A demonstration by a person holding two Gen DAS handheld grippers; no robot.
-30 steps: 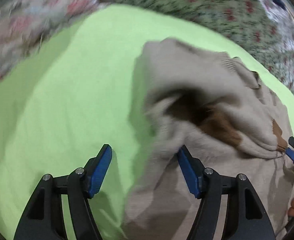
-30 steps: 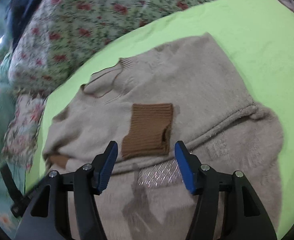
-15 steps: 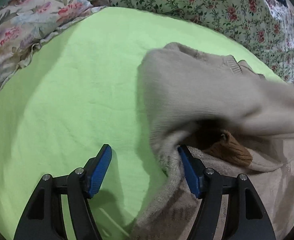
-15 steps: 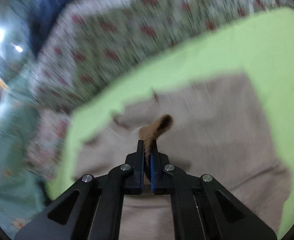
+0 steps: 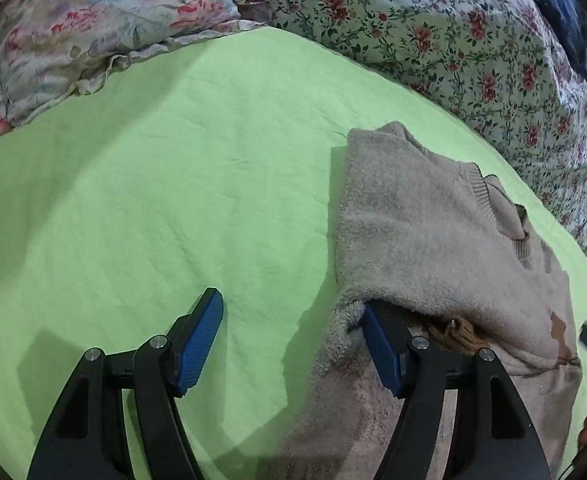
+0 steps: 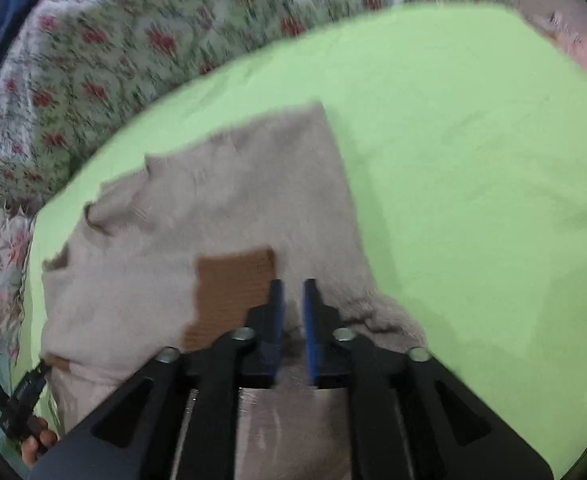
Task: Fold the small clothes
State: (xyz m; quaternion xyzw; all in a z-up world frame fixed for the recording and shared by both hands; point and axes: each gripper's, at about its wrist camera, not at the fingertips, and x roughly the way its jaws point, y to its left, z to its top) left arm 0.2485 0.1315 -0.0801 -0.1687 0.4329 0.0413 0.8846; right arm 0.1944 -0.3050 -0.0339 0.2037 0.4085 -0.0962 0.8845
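One view shows brown cuff (image 6: 233, 284), other floral pillow (image 5: 93, 28)

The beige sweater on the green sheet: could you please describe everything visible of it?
The beige sweater is fuzzy knit with a ribbed neckline and brown ribbed cuffs. It lies partly folded on the green sheet, one sleeve laid across the body. The left claw is open, one finger tucked under the fold; the right claw hovers slightly open over it.

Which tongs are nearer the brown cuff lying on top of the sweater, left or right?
Right. The right tongs sit at the edge of the brown cuff on the sweater. The left tongs straddle the sweater's far side edge.
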